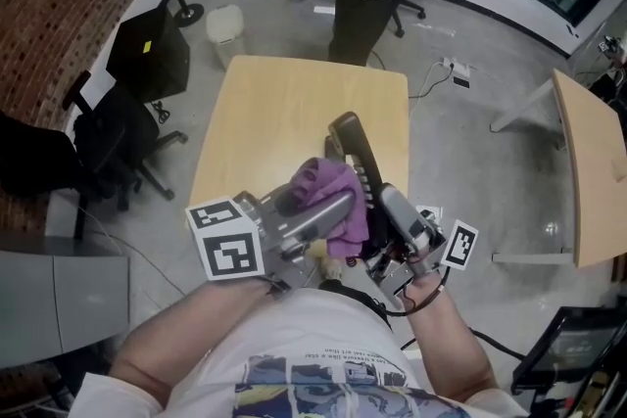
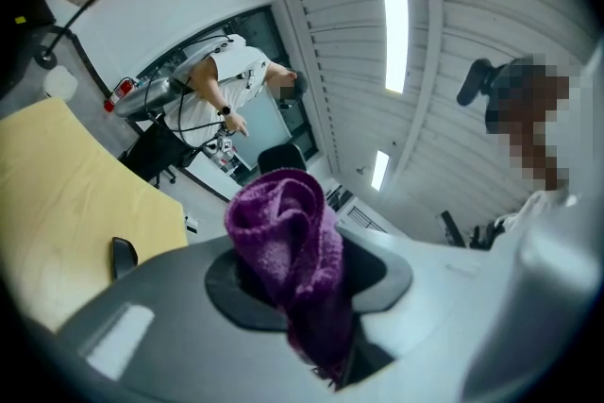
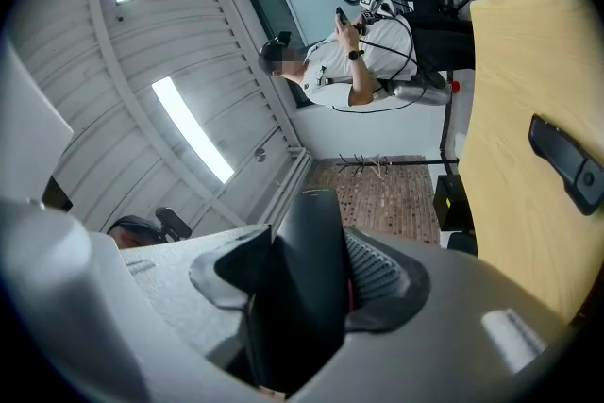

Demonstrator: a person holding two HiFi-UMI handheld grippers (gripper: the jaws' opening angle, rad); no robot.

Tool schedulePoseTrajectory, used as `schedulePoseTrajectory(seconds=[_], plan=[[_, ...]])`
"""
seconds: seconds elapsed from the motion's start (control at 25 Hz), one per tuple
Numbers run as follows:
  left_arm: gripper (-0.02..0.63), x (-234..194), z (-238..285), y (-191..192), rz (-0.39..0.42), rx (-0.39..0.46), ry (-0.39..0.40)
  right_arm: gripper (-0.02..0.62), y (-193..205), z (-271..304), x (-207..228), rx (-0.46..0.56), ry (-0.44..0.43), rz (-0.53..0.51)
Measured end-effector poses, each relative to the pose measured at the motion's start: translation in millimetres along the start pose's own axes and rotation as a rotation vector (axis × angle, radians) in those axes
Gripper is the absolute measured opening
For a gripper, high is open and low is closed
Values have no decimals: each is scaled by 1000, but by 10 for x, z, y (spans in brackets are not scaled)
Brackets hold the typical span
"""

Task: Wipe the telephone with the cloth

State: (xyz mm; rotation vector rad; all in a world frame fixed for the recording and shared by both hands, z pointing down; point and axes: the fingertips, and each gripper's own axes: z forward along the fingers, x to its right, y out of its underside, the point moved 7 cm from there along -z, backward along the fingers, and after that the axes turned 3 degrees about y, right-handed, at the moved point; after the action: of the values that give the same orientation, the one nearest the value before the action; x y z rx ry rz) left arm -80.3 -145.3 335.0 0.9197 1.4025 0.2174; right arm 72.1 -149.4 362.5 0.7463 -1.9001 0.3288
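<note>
The left gripper (image 1: 338,210) clamps its fingers on a crumpled purple terry cloth (image 1: 331,189), just beside the black plastic telephone handset (image 1: 351,144) at its 3 o'clock. The right gripper (image 1: 384,201) holds that handset in its fingers over the pale wooden tabletop (image 1: 284,103).
</note>
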Motion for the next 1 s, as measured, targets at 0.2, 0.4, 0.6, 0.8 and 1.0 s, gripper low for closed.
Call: schedulePoseTrajectory(seconds=[0.2, 0.4, 0.6, 0.8, 1.0], plan=[[143, -97, 3, -153, 32, 18, -30, 241, 15, 6, -14, -6, 16, -10], [143, -174, -64, -279, 42, 60, -64, 241, -2, -13, -13, 1, 25, -21], [143, -284, -238, -458, 40, 120, -109, 241, 0, -36, 8, 22, 26, -12], [143, -202, -352, -307, 11, 85, -53, 241, -3, -58, 28, 50, 20, -16], [143, -108, -223, 60, -51, 5, 0, 241, -13, -50, 22, 43, 10, -20]])
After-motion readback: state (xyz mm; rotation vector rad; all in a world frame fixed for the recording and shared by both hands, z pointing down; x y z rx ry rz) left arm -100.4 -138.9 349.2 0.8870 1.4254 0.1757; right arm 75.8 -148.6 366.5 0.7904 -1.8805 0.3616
